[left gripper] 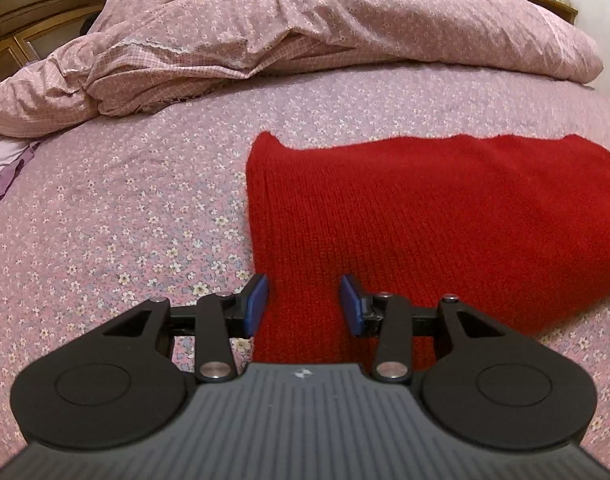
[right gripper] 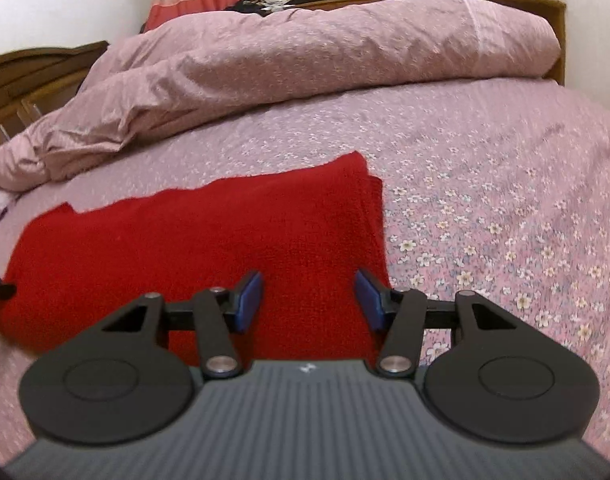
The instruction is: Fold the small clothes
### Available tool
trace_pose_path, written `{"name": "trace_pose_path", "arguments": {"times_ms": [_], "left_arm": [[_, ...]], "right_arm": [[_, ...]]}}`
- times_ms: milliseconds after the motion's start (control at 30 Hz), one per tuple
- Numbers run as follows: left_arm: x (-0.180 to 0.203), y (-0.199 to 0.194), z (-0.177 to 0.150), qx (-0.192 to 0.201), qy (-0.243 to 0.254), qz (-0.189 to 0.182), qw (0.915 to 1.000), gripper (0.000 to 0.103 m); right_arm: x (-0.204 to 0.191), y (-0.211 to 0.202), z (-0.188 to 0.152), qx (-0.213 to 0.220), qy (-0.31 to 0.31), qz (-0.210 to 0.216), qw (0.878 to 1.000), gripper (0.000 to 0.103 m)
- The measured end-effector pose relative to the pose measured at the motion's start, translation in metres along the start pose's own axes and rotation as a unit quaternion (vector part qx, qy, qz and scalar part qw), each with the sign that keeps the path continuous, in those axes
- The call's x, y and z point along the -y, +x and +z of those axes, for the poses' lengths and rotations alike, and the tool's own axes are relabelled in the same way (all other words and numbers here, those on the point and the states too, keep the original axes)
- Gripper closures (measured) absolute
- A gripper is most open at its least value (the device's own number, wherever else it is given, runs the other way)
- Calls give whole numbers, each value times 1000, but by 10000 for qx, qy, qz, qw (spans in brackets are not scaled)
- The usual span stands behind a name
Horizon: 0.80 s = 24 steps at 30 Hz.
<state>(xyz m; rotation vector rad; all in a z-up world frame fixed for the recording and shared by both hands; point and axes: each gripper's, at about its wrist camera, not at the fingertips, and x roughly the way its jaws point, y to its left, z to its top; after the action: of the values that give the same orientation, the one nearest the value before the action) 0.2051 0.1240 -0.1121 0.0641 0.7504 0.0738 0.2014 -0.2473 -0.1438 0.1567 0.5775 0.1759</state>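
The bed's floral sheet (left gripper: 105,220) takes up most of both views, with a rumpled pink duvet (left gripper: 305,32) heaped along its far side, well apart from the work. On the sheet lies the red knitted garment (left gripper: 425,208), flat and already doubled into a thick rectangle, its layered edge showing at the right end in the right wrist view. The left gripper (left gripper: 305,304) hangs over the garment's near left end with fingers spread wide and nothing between them; the right gripper (right gripper: 309,300) hangs over the near right end, also wide and empty. Judging by this, the step in hand is taking the near edge at both ends for another fold. To do it well, each gripper should come down until one finger slides under all the layers, then close on the whole thickness, since a fuzzy knit sheds its lower ply easily. Both ends should lift together and level, so the fold lands square on the far edge.
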Motion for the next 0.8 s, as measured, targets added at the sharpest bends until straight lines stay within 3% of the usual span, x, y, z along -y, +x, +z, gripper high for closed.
{"name": "trace_pose_path", "arguments": {"times_ms": [200,300,533,800], "left_arm": [[-16,-1,21,338,-240,139,9990,56],[-27,15,41,361,-468,80,9982,56],[-39,64,81,172,-881,-278,9956,56],[-35,97,92,65,-746,-198,9970,56]], "right_arm": [[5,-8,23,248,250,157,9993,48],[6,9,43,292,100,-19,9995,47],[6,66,76,134,-54,-223,9996,48],[10,98,75,-171,-11,-351,9992,48]]}}
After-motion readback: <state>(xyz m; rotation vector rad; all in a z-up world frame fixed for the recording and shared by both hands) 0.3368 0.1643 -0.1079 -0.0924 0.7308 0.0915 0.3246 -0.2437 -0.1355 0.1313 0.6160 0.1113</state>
